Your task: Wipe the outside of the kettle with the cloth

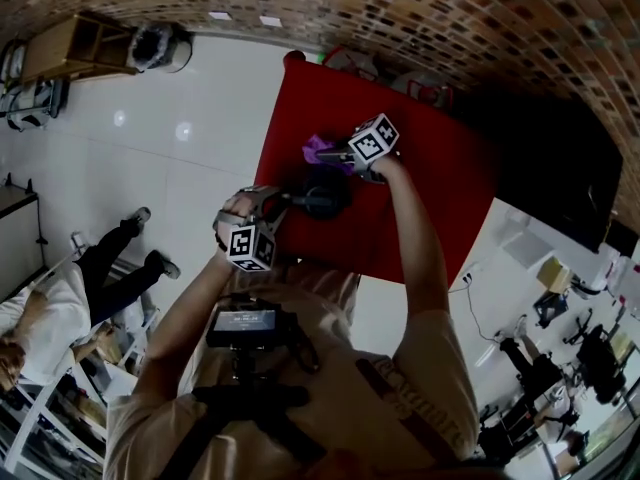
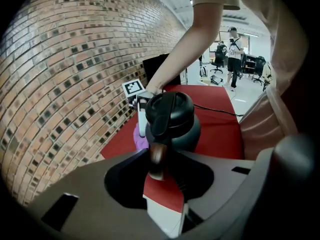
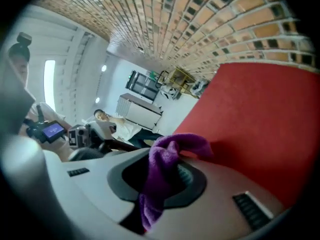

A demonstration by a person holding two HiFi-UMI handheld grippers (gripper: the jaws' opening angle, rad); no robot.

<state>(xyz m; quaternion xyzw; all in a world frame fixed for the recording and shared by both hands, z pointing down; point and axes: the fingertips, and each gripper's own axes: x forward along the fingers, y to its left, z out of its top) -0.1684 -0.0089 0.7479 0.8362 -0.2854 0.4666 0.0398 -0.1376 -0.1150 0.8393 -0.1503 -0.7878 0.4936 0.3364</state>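
A dark kettle [image 1: 322,199] [image 2: 173,120] stands on the red table [image 1: 430,183]. My left gripper [image 1: 281,202] [image 2: 157,159] points down at it from the near side, shut on the kettle's handle [image 2: 157,155], which sits between the jaws. My right gripper [image 1: 342,153] [image 3: 167,173] is at the kettle's far side, shut on a purple cloth [image 1: 319,149] [image 3: 161,171] that hangs bunched out of its jaws. The left gripper view shows the cloth [image 2: 140,138] low beside the kettle's body, with the right gripper [image 2: 141,115] above it. Whether the cloth touches the kettle I cannot tell.
A black cable [image 2: 220,112] runs across the red table behind the kettle. A brick wall [image 1: 450,18] borders the table's far side. A person [image 1: 60,313] sits on the white floor side at left. A white desk [image 1: 530,250] with clutter stands at right.
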